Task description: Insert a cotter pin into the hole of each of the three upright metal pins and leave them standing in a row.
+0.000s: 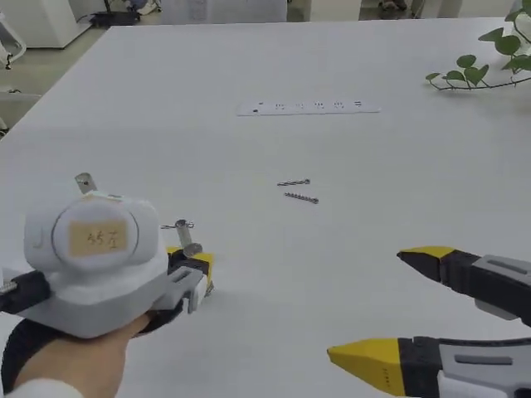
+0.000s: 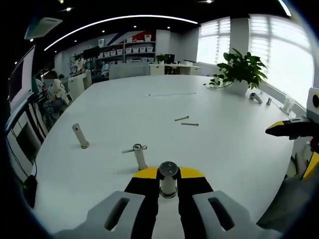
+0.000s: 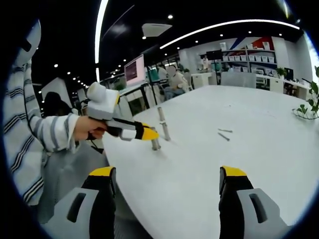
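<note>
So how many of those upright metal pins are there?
3 metal pins: one clamped in the left gripper, one just beyond it with a cotter pin through it, one standing alone farther left.

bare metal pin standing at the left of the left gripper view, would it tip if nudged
Probably tips easily: the bare metal pin is tall and slim on a small foot. Being round, it would likely roll once down. It looks solid metal, so probably stiff.
</note>
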`<state>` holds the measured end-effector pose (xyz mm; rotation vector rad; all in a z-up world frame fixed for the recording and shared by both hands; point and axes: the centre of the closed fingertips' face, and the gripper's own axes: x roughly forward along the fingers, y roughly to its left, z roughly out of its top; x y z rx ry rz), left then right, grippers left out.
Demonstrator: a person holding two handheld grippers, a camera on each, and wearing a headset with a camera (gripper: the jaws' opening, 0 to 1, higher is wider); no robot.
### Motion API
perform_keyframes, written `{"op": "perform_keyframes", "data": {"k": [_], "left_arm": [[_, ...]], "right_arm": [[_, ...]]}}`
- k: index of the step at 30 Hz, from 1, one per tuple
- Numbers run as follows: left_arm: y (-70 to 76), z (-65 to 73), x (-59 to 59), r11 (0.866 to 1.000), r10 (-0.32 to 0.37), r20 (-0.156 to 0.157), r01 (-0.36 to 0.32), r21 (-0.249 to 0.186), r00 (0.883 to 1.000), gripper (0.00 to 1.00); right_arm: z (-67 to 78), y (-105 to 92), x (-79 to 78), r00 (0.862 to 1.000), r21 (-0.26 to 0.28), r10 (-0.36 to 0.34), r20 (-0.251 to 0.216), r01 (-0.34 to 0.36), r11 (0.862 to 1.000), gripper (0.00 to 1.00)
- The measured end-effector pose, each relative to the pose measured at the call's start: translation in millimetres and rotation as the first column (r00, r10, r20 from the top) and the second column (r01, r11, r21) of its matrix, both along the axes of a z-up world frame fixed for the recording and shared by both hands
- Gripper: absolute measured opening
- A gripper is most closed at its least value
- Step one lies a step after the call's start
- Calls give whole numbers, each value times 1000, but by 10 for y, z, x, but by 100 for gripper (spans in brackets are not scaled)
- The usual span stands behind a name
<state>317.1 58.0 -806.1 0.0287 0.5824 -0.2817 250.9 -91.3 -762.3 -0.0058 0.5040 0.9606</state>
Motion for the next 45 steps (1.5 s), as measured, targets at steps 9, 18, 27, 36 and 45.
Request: {"op": "perform_keyframes", "data": {"k": [9,18,27,36,45], "left_arm": [[-37,-86,-31,999,22,-13,-21,41,1000,11],[-54,-122,-65,999,38,-19,-37,33,999,11],[-57,-133,-69,998,40,-17,-39,41,999,11],[-55,-138,-81,999,41,-20,-40,28,999,12],[-47,-161,-111,999,37,-54,-39,-36,998,14]], "right_arm": [[-38,-73,-15,1000,-4,21,9,-20,1000,87],[-65,-70,-28,999,-9,45,14,-45,999,87],[-68,-77,-44,999,-1,41,12,-41,999,87],[-94,-69,-52,1000,-3,26,7,-26,1000,87],[-127,-81,-38,1000,-14,14,0,-14,1000,87]]}}
